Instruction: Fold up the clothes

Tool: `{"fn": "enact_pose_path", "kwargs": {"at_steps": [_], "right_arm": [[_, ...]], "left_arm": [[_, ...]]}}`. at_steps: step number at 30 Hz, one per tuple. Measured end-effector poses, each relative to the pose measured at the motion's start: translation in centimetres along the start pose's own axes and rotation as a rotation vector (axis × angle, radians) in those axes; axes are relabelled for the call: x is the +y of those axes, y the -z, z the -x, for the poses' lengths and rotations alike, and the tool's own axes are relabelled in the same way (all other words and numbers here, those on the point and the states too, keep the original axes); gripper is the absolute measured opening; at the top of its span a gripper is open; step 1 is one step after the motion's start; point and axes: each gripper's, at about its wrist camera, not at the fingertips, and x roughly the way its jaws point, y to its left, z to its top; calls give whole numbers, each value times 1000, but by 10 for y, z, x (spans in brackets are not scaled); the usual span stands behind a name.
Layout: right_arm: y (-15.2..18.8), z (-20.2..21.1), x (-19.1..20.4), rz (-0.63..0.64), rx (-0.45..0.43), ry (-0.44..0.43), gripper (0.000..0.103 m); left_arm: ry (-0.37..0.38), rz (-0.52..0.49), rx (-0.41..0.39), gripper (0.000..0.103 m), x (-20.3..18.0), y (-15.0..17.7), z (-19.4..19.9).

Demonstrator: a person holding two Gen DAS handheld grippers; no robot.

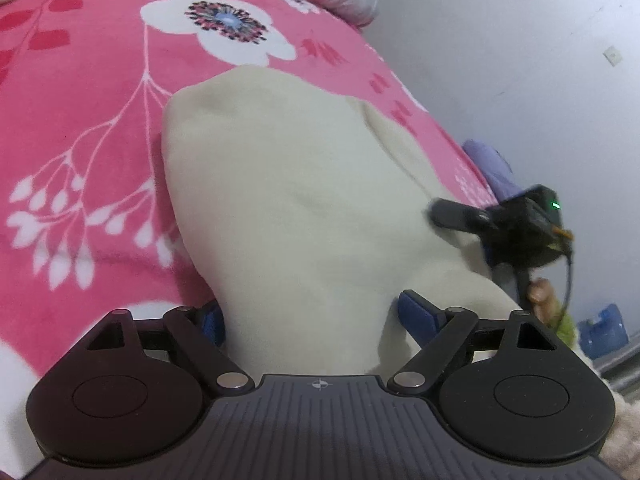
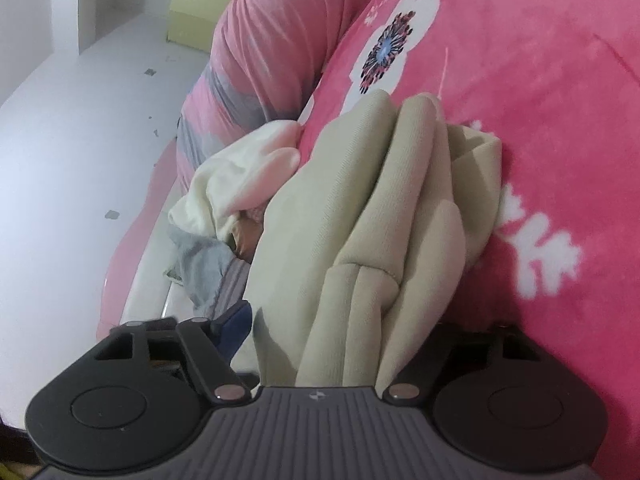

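Cream garment [image 1: 288, 200] lies bunched on pink floral blanket [image 1: 80, 100], pale wall [image 1: 520, 60] beyond. Your left gripper [image 1: 312, 320] stands wide, straddling near edge, pads not visibly pressing. Right gripper [image 2: 344, 328] wide around thick folds; grip unclear. Fabric looks soft, light, floppy: take hem corners.

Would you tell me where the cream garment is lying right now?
The cream garment lies on the pink floral blanket, filling the middle of both wrist views, its near end between the left gripper's fingers.
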Motion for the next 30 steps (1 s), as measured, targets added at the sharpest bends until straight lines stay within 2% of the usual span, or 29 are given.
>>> {"fn": "enact_pose_path", "kwargs": {"at_steps": [3,6,9,12,17,30], "right_arm": [[10,7,2,24,11,12,68],[15,8,0,25,1,5,68],[5,-5,0,11,-4,-1,69],[2,-16,13,51,6,49,69],[8,-9,30,87,-15,121,58],[10,16,60,118,-59,124,56]], "left_arm": [[24,46,-10,86,6,-4,-3],[23,34,-22,89,3,-3,-6],[12,10,-28,91,-2,-3,-8],[6,23,-29,87,-2,-4,-5],[-10,15,-43,81,-9,1,8],[-13,-18,-91,79,-44,-7,27]]}}
